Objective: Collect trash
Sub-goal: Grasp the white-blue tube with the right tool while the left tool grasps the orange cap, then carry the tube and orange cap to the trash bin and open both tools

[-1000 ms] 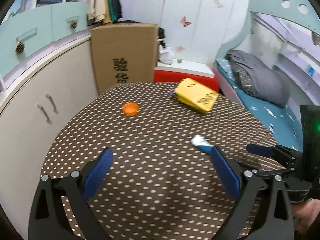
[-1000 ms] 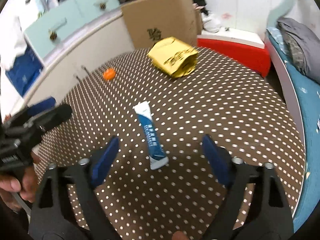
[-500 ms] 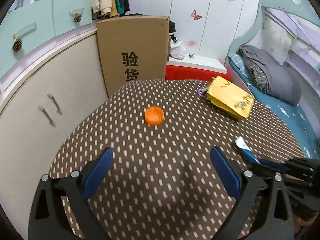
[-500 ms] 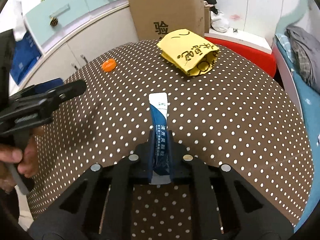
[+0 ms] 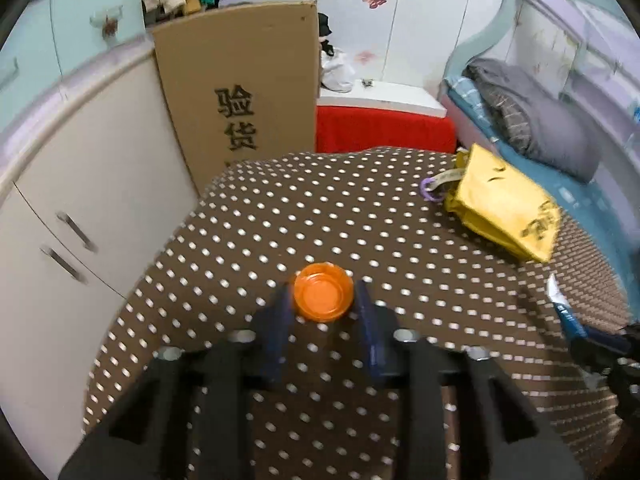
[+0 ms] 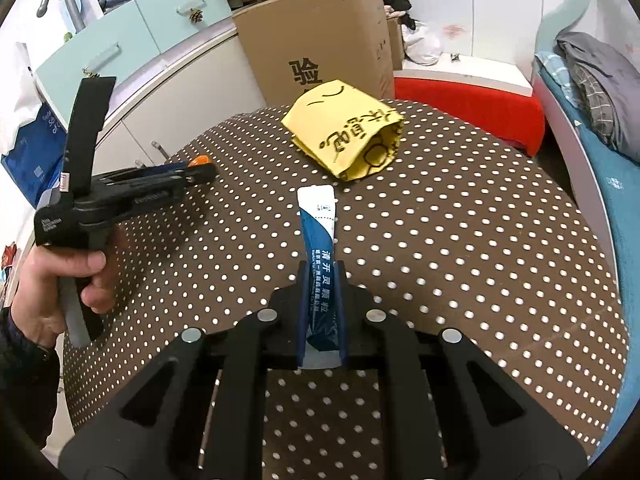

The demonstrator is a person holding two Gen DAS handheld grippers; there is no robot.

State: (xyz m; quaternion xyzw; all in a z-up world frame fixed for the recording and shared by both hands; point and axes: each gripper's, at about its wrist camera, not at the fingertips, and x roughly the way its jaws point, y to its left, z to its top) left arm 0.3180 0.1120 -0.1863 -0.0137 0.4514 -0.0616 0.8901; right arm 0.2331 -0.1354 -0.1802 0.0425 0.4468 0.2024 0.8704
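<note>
My left gripper [image 5: 323,300] is shut on an orange bottle cap [image 5: 323,298] on the brown dotted table [image 5: 360,216]. It also shows in the right wrist view [image 6: 200,170], with the cap [image 6: 199,161] at its tip. My right gripper [image 6: 322,276] is shut on a blue and white sachet [image 6: 319,232] and holds it above the table; the sachet's tip shows at the right of the left wrist view [image 5: 562,308]. A yellow bag [image 6: 348,132] lies open toward me at the table's far side, also in the left wrist view [image 5: 504,208].
A tall cardboard box [image 5: 240,88] stands behind the table beside white cupboards [image 5: 80,184]. A red and white unit [image 5: 384,124] is at the back. A bed with grey bedding [image 5: 536,120] runs along the right.
My left gripper moved forward to the orange cap and shut on it. My right gripper shut on the sachet and lifted it.
</note>
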